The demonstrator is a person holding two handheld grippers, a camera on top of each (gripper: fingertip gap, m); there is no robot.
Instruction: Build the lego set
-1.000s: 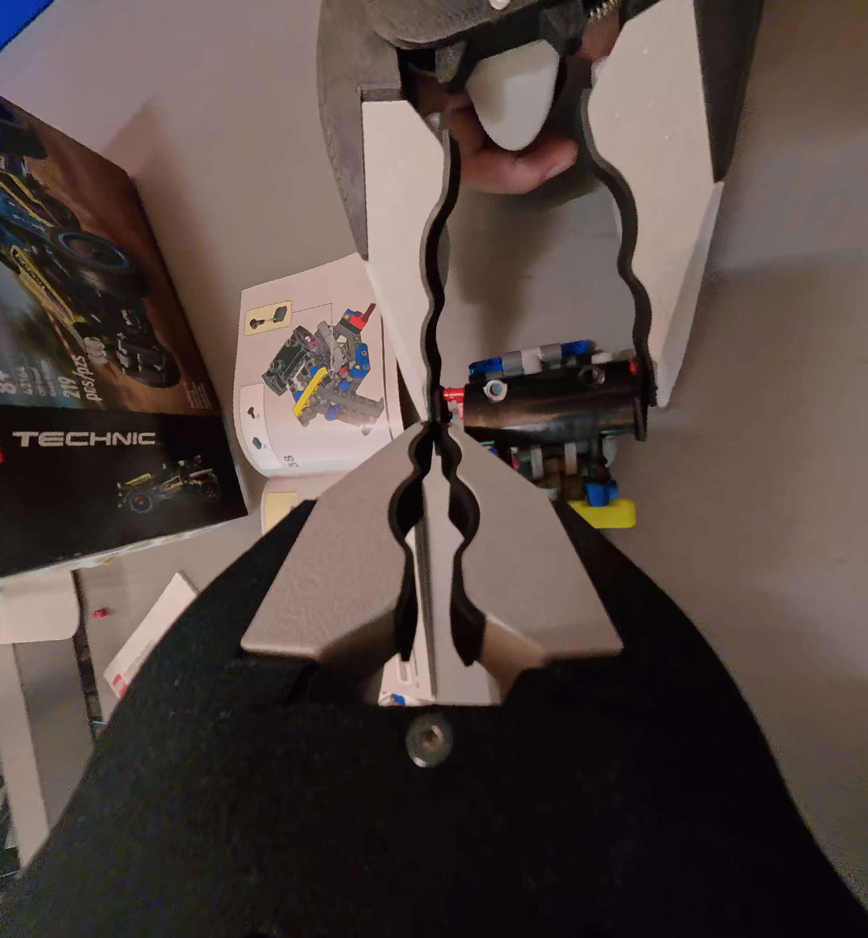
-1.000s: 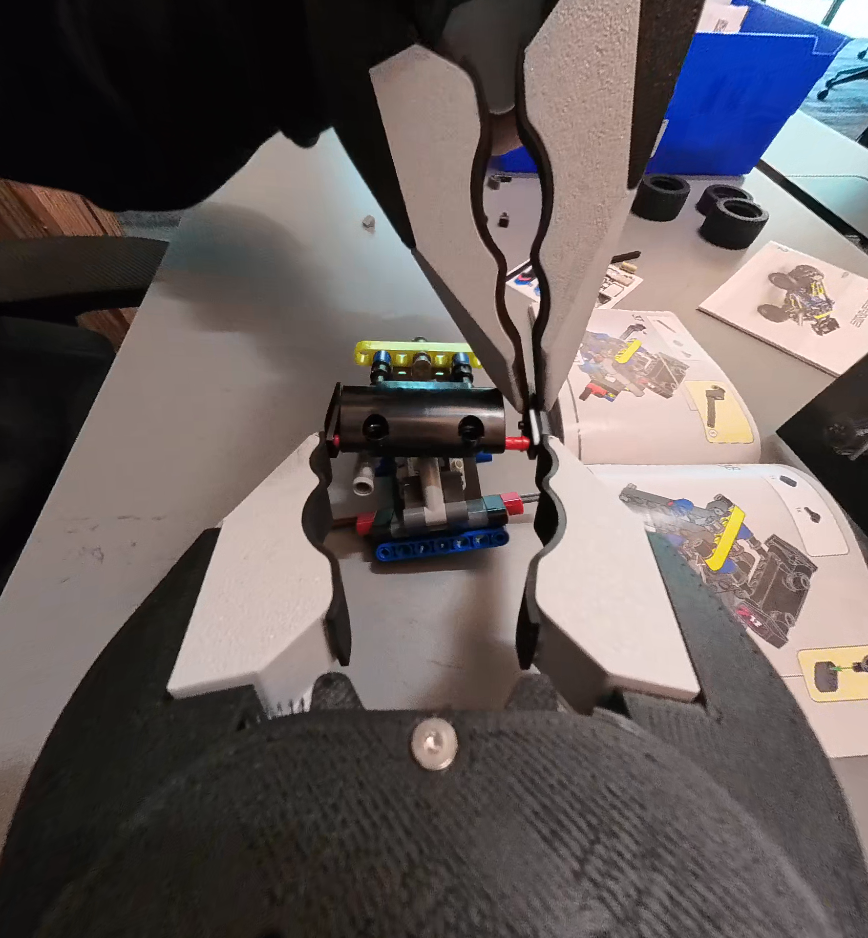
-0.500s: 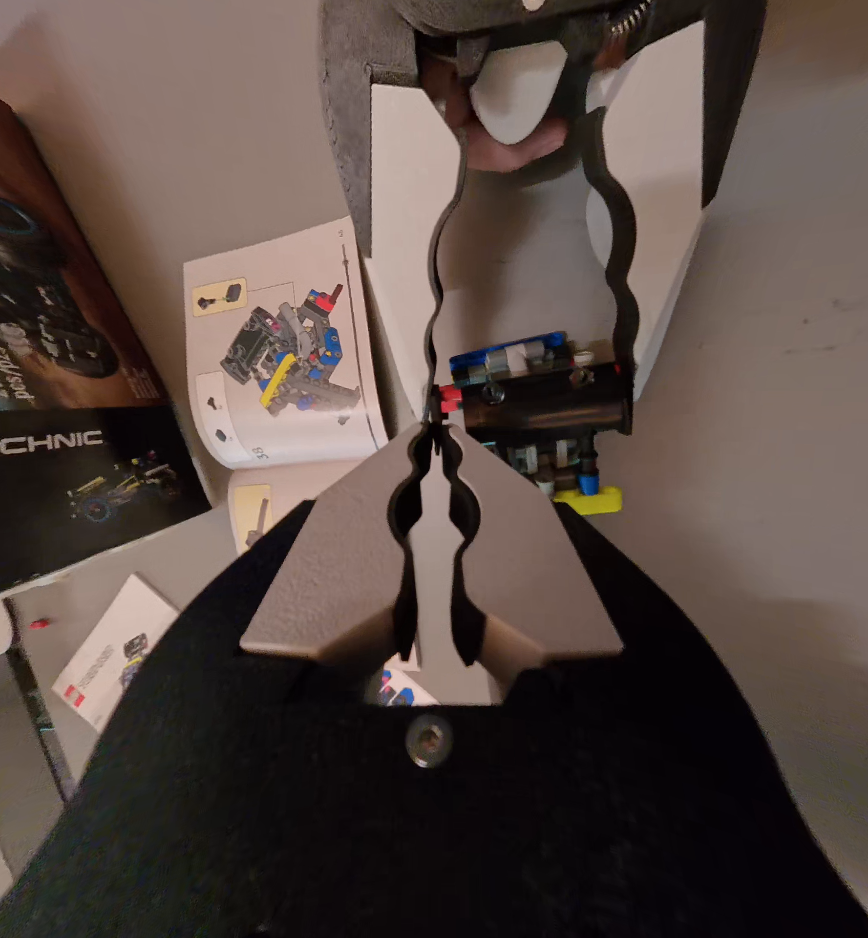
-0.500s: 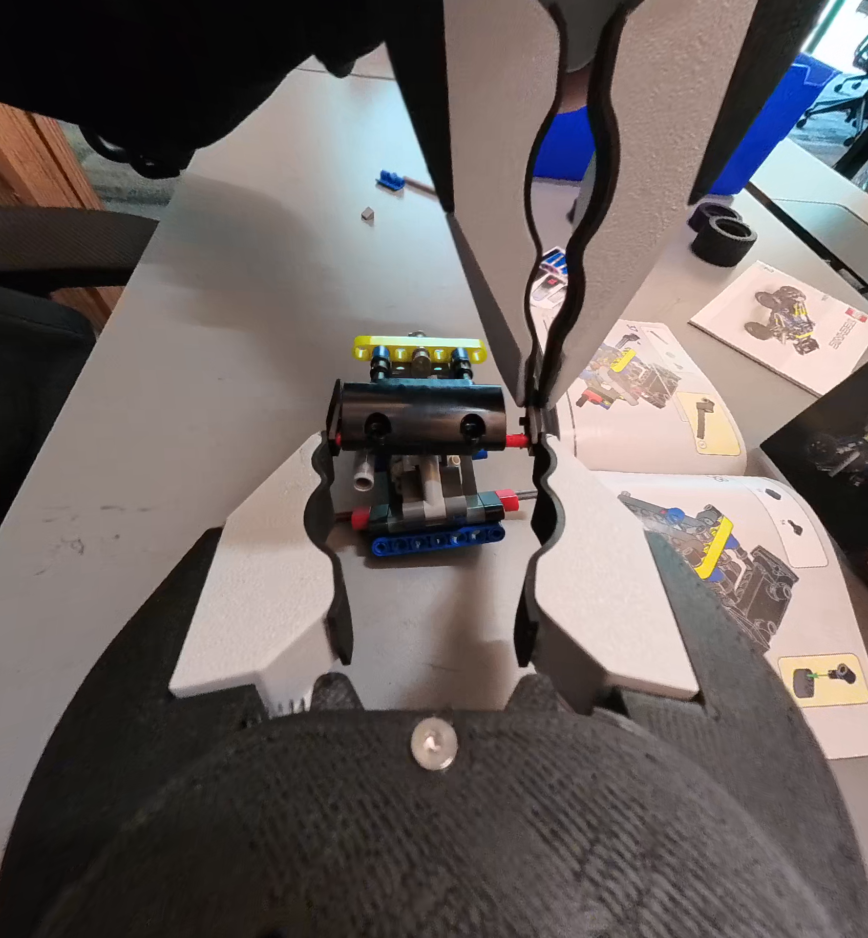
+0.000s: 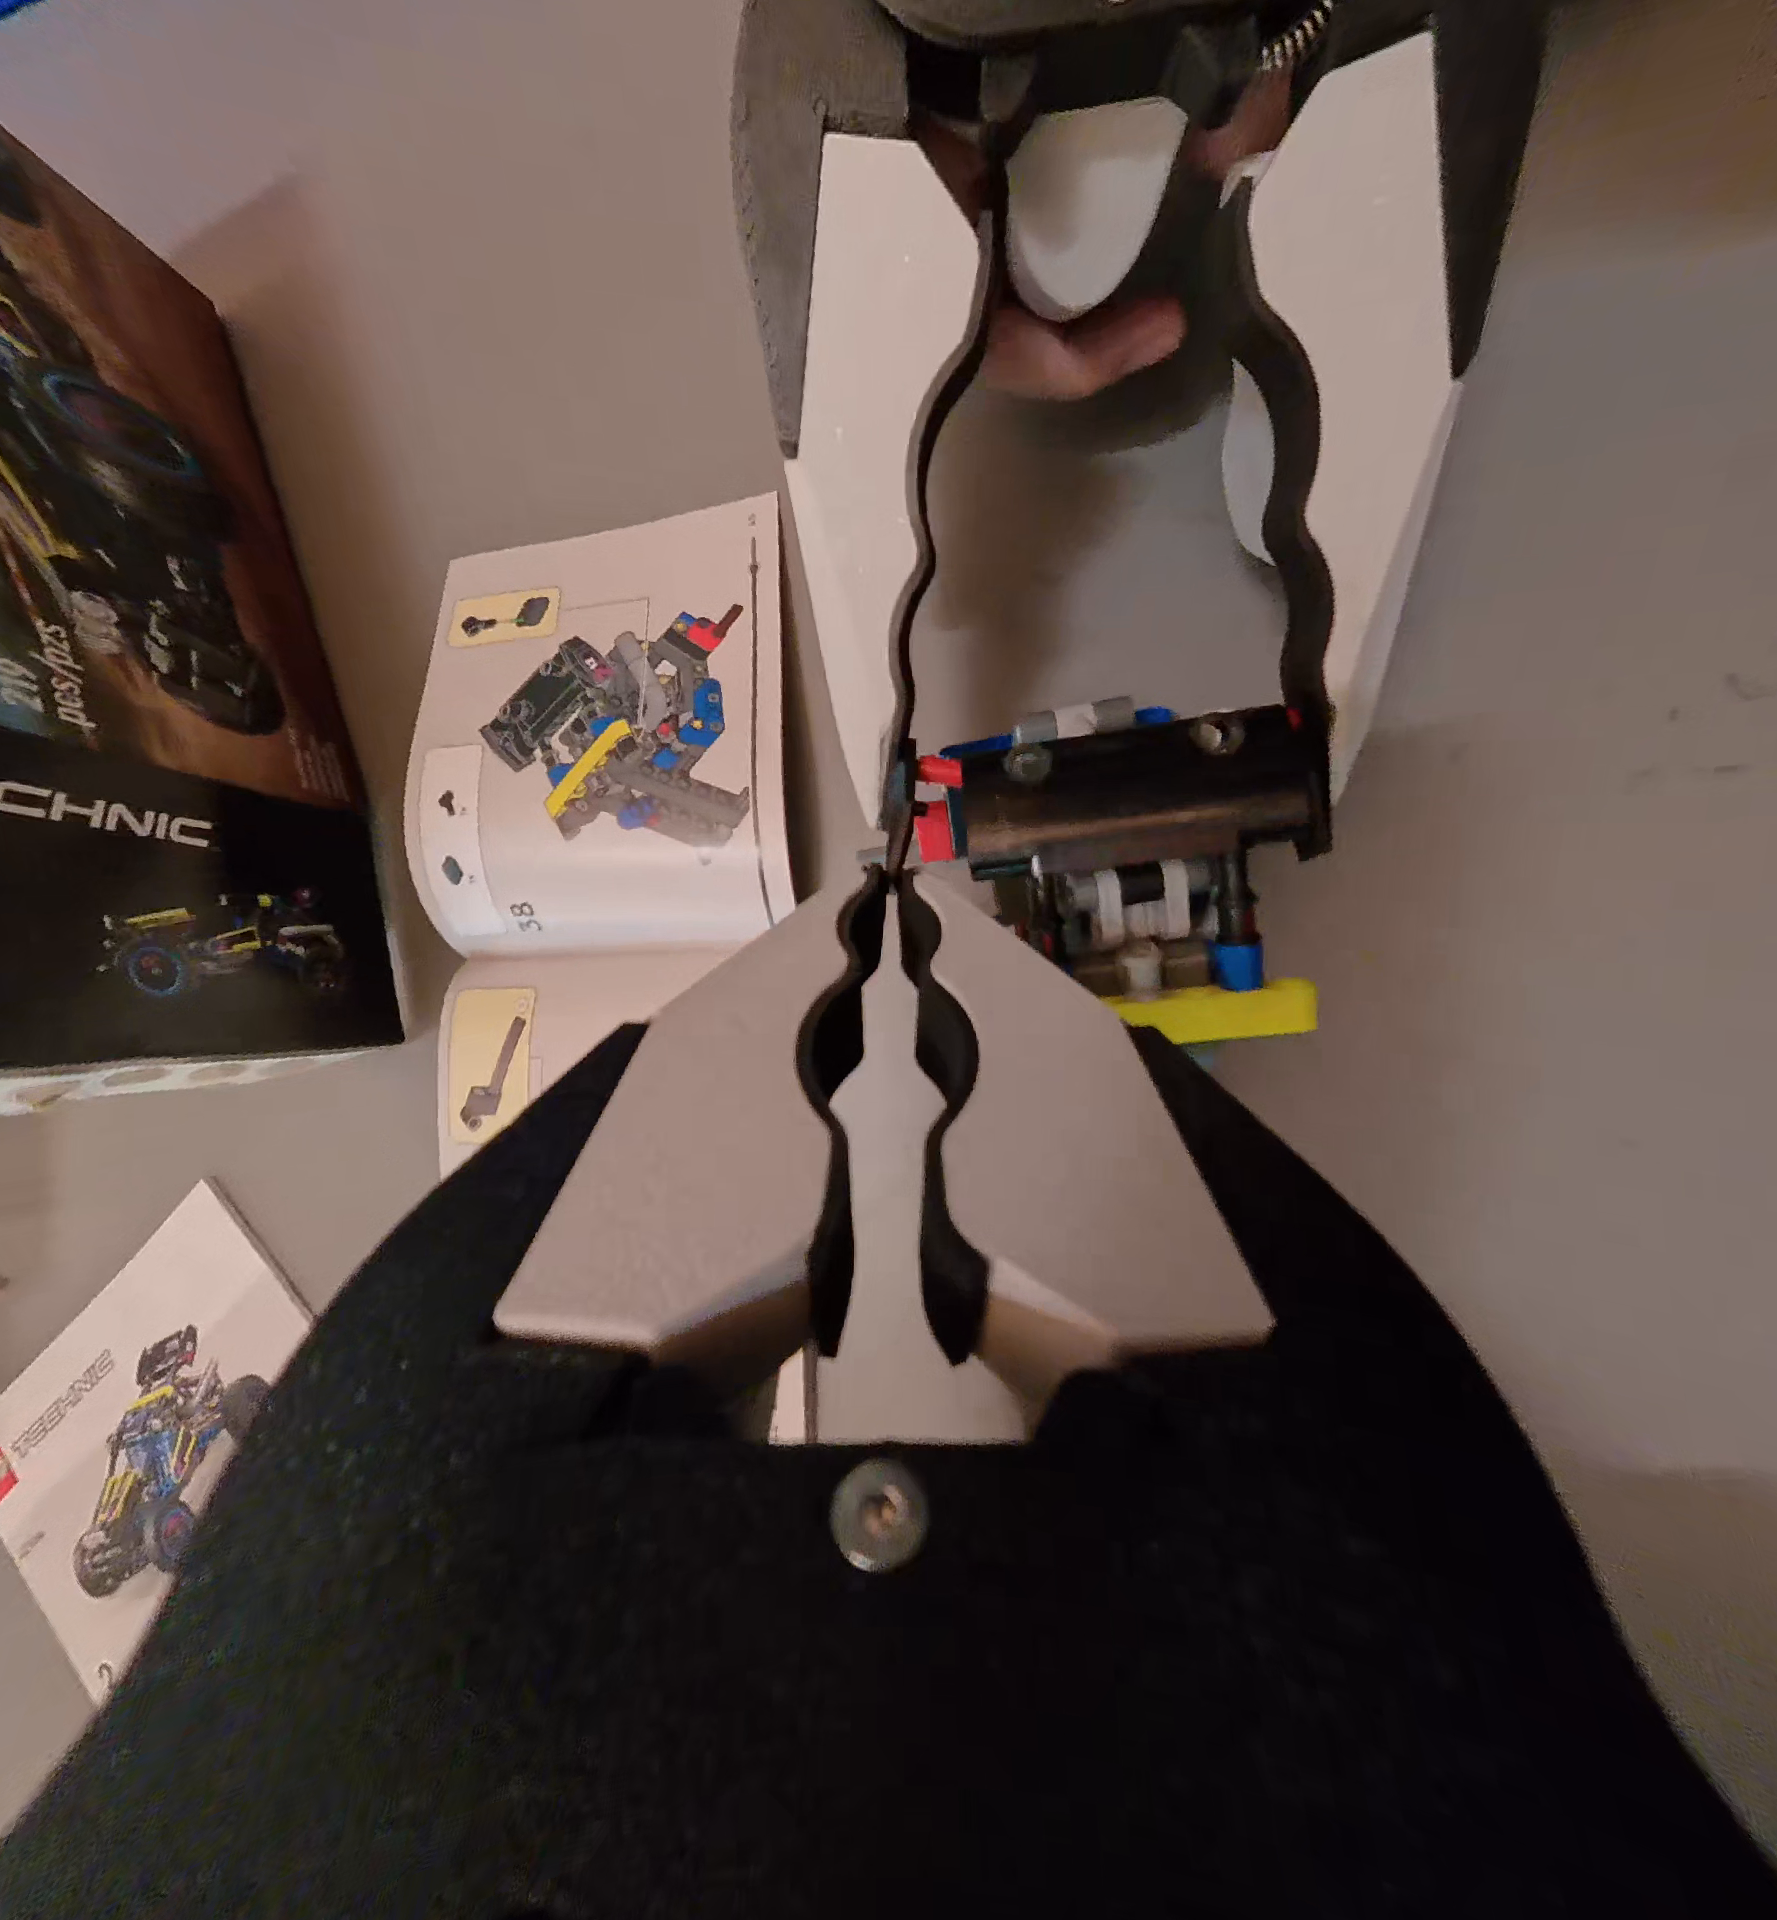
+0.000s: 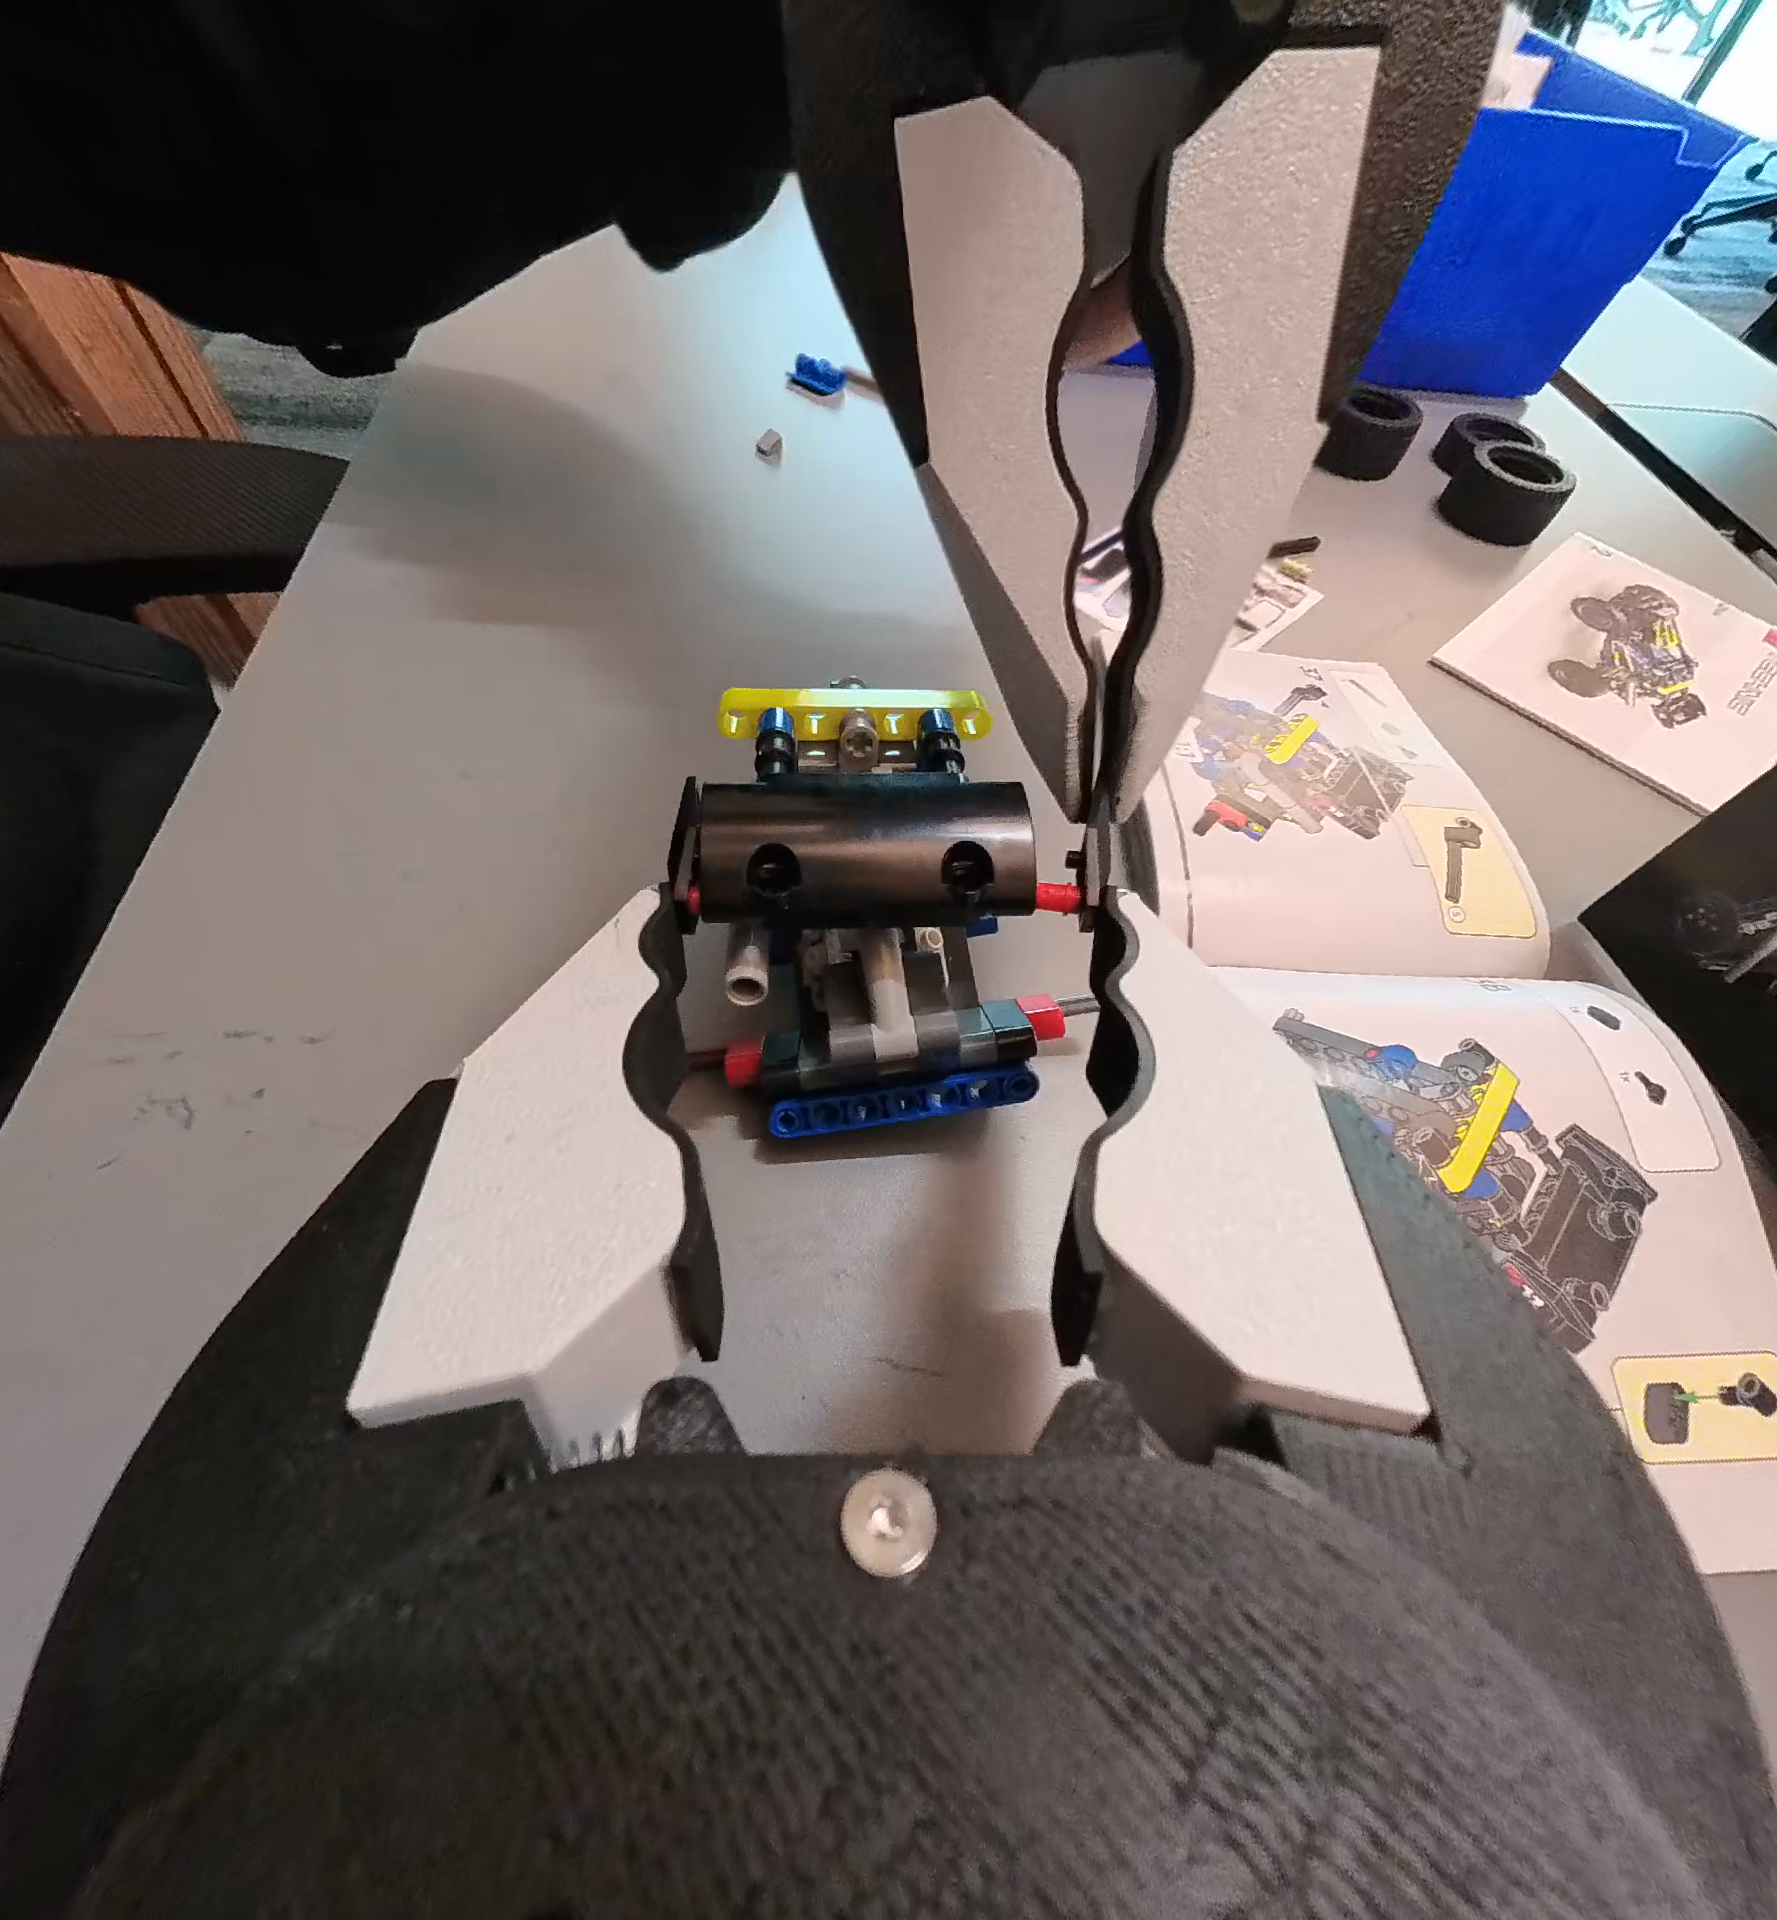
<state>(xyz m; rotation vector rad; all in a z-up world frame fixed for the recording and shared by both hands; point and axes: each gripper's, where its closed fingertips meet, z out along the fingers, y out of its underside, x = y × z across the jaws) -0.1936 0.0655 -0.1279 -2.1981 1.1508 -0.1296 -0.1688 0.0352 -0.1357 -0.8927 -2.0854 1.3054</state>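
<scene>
We find the brick-built model standing on the grey table, between the spread fingers of the right gripper. Its left pad meets the black plate on the model's left end; the right pad stands at the far end, where contact is not certain. The left gripper, fingers closed, pinches a small thin black plate at the model's red-pin end. An open instruction booklet lies just beside the model, black tyres well beyond.
</scene>
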